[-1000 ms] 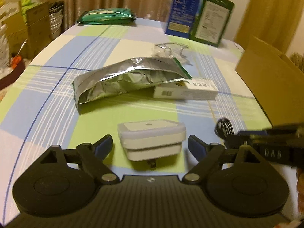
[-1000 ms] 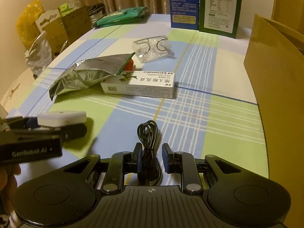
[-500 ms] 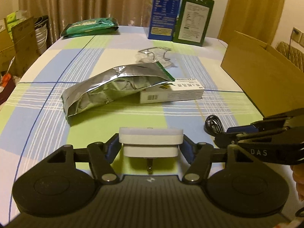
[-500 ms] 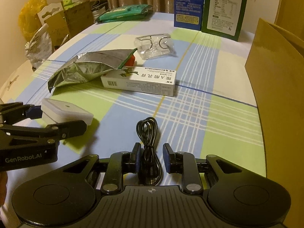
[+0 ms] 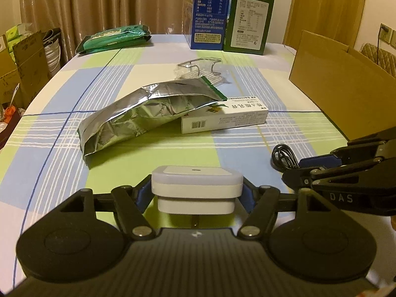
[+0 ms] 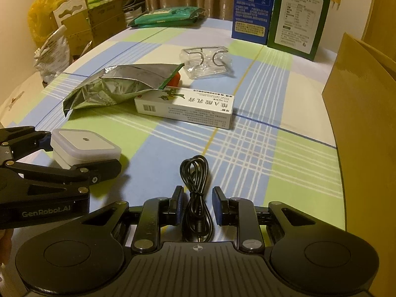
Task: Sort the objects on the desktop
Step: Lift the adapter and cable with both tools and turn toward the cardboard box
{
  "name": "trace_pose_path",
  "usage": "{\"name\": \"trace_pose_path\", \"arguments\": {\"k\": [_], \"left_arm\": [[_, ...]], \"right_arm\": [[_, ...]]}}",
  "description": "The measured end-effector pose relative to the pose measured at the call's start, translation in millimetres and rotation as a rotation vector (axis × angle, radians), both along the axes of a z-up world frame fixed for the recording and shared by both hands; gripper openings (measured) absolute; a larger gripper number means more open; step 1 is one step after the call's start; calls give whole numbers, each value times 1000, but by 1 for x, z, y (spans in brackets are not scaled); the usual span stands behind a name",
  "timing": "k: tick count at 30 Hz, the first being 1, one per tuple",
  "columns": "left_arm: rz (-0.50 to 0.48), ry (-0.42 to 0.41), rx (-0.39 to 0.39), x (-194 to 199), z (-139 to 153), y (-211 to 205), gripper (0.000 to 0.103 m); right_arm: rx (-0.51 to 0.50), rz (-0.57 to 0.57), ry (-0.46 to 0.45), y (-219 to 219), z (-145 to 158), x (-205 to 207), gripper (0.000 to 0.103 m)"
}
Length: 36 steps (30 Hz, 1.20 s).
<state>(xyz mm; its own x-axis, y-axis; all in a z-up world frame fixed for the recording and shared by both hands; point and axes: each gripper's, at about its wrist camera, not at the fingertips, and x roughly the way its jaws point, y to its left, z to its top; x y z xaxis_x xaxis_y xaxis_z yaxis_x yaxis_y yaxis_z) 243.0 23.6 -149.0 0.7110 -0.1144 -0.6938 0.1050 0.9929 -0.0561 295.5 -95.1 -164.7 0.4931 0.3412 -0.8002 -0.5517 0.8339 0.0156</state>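
A white plug-in adapter [image 5: 196, 180] sits between the pads of my left gripper [image 5: 196, 188], low over the checked tablecloth. The pads press its two sides while the jaws ease slightly apart. The right wrist view shows the same adapter [image 6: 84, 146] in the left gripper [image 6: 84, 151] at far left. A coiled black cable [image 6: 195, 170] lies on the cloth, and my right gripper [image 6: 198, 203] is shut narrowly around its near end. In the left wrist view the right gripper [image 5: 294, 169] comes in from the right, beside the cable [image 5: 282, 157].
A crumpled foil bag [image 5: 148, 118] leans on a long white box [image 5: 230, 118] at mid-table, with a clear plastic pack [image 5: 200, 71] behind. Blue [image 5: 210, 12] and green [image 5: 250, 19] cartons stand at the back. An open cardboard box [image 5: 341, 79] lines the right edge.
The left jaws came in from wide open onto the white adapter, and the left view has levelled. The right gripper and the cable stayed put.
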Motion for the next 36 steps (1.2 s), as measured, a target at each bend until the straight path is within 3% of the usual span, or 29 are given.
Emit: {"name": "trace_pose_path", "arguments": {"k": [13, 15, 20, 29, 36], "left_arm": [[-8, -10, 1, -2, 8, -1, 60], [-8, -9, -4, -2, 9, 0, 60], [-4, -17, -16, -4, 12, 2, 60], [-28, -53, -21, -12, 28, -1, 60], [-32, -82, -45, -37, 52, -13, 60]], "right_arm": [[8, 12, -27, 6, -3, 4, 22], [12, 7, -19, 8, -2, 4, 10], [23, -14, -26, 4, 1, -1, 10], [111, -114, -77, -22, 32, -22, 10], [161, -211, -111, -57, 76, -54, 10]]}}
